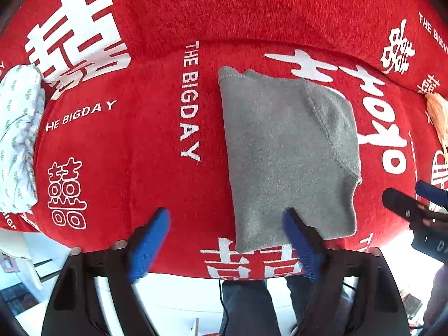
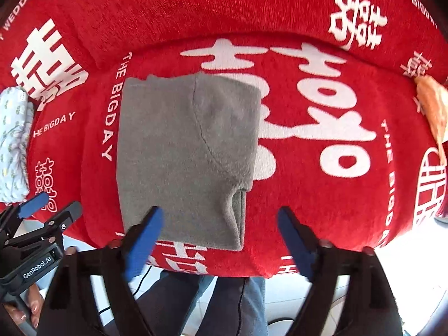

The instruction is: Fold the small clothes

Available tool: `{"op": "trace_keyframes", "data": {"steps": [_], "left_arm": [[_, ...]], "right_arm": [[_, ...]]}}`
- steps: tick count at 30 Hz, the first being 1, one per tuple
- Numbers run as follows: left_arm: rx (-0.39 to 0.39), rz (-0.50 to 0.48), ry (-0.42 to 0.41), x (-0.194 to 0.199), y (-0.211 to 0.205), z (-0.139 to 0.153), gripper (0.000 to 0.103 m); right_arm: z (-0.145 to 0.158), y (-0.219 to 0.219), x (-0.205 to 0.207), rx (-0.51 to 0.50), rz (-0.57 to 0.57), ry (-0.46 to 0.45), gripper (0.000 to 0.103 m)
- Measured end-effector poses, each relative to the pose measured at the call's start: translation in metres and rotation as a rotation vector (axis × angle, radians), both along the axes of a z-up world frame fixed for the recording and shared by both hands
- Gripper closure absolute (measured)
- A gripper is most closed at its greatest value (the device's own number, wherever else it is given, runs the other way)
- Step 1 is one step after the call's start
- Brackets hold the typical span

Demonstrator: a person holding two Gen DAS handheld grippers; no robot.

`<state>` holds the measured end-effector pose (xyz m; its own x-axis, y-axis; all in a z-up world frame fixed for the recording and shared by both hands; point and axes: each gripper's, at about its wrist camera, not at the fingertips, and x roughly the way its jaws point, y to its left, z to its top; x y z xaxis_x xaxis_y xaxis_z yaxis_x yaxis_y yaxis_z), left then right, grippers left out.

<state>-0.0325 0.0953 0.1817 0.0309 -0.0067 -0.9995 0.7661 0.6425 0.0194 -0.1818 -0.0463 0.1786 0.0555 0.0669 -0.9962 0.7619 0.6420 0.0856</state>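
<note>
Red plush cloth with white lettering covers the surface below us, and going left to right we see a white patterned garment bunched at its left edge, a grey garment folded into a neat rectangle near the middle by the front edge, and a peach-coloured cloth at the far right. Our left gripper hangs above the grey piece's near left corner with its blue-padded jaws spread wide and nothing between them. Our right gripper hovers over the near right corner, its jaws likewise spread and empty.
</note>
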Motion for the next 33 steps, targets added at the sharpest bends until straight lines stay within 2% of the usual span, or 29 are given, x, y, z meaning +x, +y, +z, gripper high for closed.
{"op": "trace_keyframes", "data": {"steps": [3, 4, 5, 33], "left_arm": [[-0.011, -0.006, -0.029, -0.001, -0.003, 0.006, 0.0], [-0.012, -0.009, -0.029, -0.001, -0.004, 0.007, 0.0], [-0.013, -0.009, -0.025, -0.001, -0.005, 0.007, 0.0], [-0.008, 0.04, -0.025, 0.004, -0.005, 0.015, 0.0]], "right_arm": [[0.004, 0.0, 0.004, -0.026, 0.006, 0.012, 0.009], [0.005, 0.0, 0.005, -0.031, 0.003, 0.013, 0.002], [0.005, 0.0, 0.005, -0.034, -0.002, 0.011, 0.0], [0.019, 0.0, 0.008, -0.065, -0.015, 0.011, 0.0]]}}
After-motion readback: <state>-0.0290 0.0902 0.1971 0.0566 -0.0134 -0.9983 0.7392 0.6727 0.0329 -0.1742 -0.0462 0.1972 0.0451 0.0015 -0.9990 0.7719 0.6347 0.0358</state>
